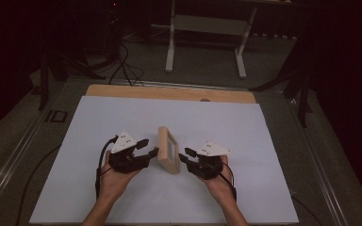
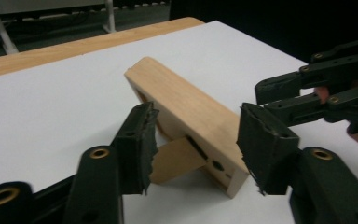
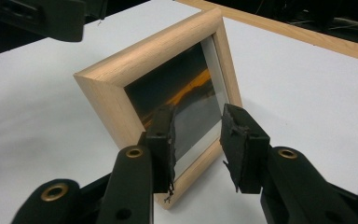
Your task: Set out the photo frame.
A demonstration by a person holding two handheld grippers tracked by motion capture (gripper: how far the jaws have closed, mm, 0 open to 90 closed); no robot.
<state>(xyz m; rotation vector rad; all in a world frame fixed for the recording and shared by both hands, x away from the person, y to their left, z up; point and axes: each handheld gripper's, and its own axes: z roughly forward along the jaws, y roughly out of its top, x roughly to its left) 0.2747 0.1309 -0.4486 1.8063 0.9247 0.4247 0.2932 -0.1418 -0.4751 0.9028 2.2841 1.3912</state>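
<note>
Both hands are lying low on the white sheet (image 1: 245, 122), palms up, flanking the frame (image 1: 168, 149), which is standing upright between them. The left gripper (image 1: 148, 147) is pointing at its back, jaws apart, gripping nothing. The right gripper (image 1: 185, 157) is facing its glass, jaws apart too. The left gripper view is showing the frame's rear stand (image 2: 177, 158); the right gripper view is showing the dark glass (image 3: 186, 100)

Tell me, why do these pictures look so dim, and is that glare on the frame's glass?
High view: dark room, only the white sheet lit. Right gripper view: picture frame glass shows an orange reflection. Left gripper view: near jaws soft.
</note>
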